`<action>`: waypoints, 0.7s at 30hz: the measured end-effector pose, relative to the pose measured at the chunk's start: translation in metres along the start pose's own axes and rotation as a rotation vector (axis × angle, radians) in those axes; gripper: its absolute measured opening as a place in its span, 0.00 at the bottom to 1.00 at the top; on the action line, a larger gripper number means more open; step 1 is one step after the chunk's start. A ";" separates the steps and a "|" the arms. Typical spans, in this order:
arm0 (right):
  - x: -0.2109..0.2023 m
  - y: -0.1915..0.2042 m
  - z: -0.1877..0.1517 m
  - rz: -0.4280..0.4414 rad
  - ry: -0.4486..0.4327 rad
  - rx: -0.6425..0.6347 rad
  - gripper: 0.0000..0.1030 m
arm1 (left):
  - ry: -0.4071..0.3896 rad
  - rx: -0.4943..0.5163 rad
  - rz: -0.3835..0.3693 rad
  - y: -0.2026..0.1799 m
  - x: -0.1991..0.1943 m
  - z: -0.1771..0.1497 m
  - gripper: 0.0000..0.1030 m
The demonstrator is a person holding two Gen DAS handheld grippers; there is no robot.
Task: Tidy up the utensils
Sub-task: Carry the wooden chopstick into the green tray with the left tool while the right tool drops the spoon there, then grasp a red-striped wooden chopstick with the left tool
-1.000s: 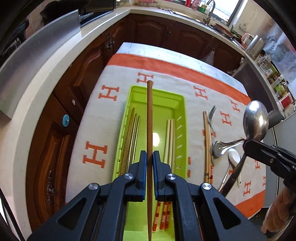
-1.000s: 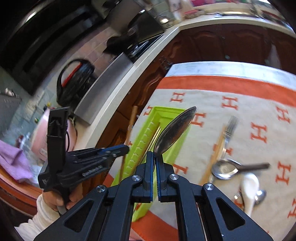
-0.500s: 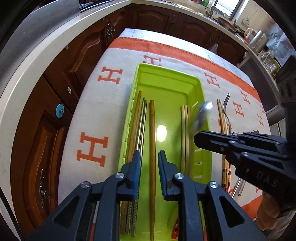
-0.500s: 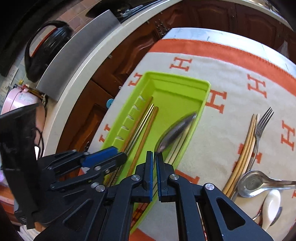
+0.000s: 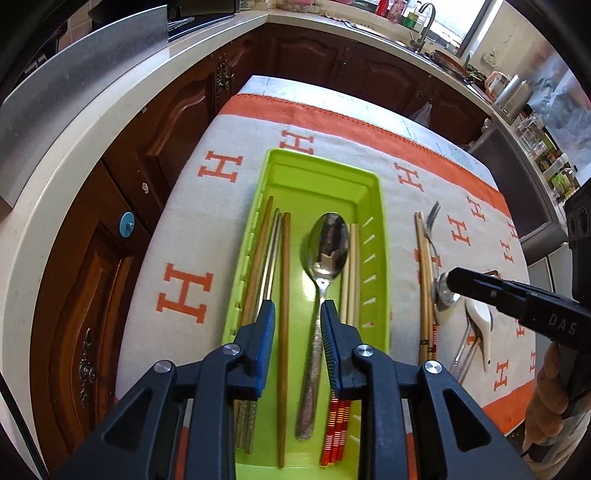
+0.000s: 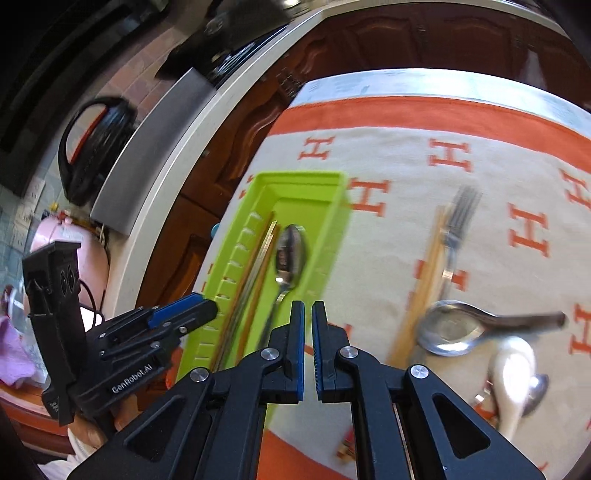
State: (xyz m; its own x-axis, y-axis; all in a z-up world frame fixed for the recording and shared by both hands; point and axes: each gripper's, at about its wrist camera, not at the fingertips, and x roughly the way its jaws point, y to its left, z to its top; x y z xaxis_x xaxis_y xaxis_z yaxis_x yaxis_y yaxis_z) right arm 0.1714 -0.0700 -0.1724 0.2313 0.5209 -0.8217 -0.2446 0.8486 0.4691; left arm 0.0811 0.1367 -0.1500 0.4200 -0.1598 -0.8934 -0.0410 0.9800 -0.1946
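A lime green utensil tray point(image 5: 380, 206) point(image 6: 334, 229) lies on an orange and cream cloth. In it lie several chopsticks, among them a brown one point(image 5: 283, 295), and a steel spoon point(image 5: 325, 251) point(image 6: 290, 254). My left gripper point(image 5: 297, 314) is open and empty above the tray's near end. My right gripper point(image 6: 308, 314) is open a narrow gap and empty, just right of the tray; it also shows at the right of the left wrist view point(image 5: 480, 286). On the cloth to the right lie a fork point(image 6: 458, 221), bamboo chopsticks point(image 6: 424, 280), a steel ladle spoon point(image 6: 454, 330) and a white ceramic spoon point(image 6: 513, 373).
The table stands in a kitchen, with dark wooden cabinets point(image 5: 110, 229) and a pale countertop point(image 5: 74, 155) close on the left. A sink and bottles sit on the far counter point(image 5: 417, 22). A black rice cooker point(image 6: 92, 147) stands on the left counter.
My left gripper let the brown chopstick go into the tray and opened wider. My right gripper laid the steel spoon in the tray, released it and pulled back to the right.
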 end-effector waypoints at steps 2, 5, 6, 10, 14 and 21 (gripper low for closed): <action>-0.014 -0.014 -0.004 -0.001 -0.019 0.030 0.04 | -0.001 0.011 -0.012 -0.008 -0.004 0.000 0.23; -0.035 -0.037 -0.011 -0.018 -0.052 0.076 0.04 | 0.000 0.034 -0.032 -0.025 -0.008 0.000 0.23; -0.041 -0.042 -0.014 -0.021 -0.057 0.087 0.04 | 0.002 0.042 -0.043 -0.031 -0.008 0.000 0.23; -0.059 -0.066 -0.025 -0.022 -0.078 0.130 0.04 | 0.024 0.086 -0.087 -0.062 -0.006 0.001 0.23; -0.068 -0.084 -0.036 0.000 -0.081 0.160 0.04 | 0.071 0.126 -0.129 -0.091 0.007 0.000 0.23; -0.065 -0.101 -0.053 0.029 -0.070 0.192 0.04 | 0.219 0.164 -0.128 -0.126 0.050 -0.006 0.15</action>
State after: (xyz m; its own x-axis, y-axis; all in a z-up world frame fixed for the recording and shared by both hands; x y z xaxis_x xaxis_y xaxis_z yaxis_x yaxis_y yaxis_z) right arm 0.1315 -0.1943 -0.1832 0.2934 0.5445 -0.7857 -0.0693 0.8319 0.5506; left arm 0.1013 0.0042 -0.1723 0.2060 -0.2879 -0.9352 0.1541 0.9534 -0.2596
